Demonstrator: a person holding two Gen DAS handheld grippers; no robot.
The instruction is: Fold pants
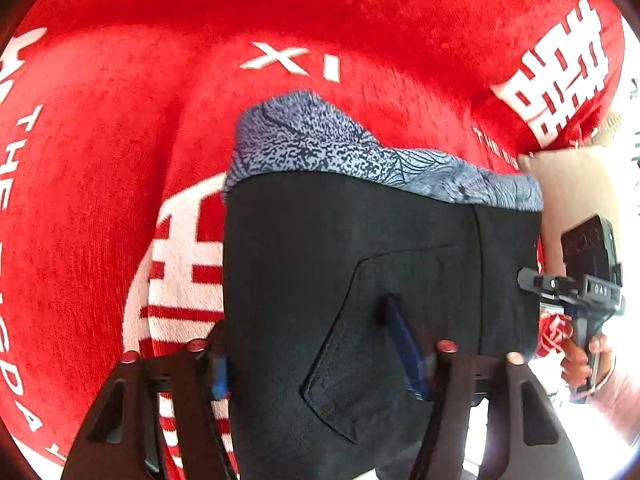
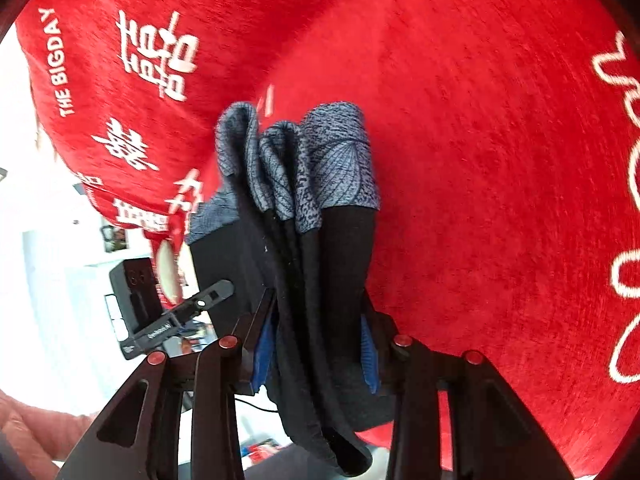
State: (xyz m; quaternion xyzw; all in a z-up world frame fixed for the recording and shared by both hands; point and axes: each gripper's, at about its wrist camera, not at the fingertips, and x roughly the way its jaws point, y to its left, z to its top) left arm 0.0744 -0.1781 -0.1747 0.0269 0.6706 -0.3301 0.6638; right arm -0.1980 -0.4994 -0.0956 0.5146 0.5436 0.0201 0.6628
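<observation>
Pants [image 1: 352, 280]: lower part running off the bottom edge of both wrist views; the dark cloth is covering most of the left gripper's [image 1: 324, 364] finger pads and hiding where they are meeting it.

Red cloth [image 1: 160, 120]: white lettering being cut by the left and top rims, unreadable there.

Right gripper [image 2: 316, 344]: pads mostly buried in bunched folds.

Background beyond the cloth's edge: blowing out to white, its details too blurred to tell.

Left gripper [image 1: 320, 360] is clamped on cloth, jaws wide. Right gripper [image 2: 316, 354] is pinched on bunched folds, raised alongside
</observation>
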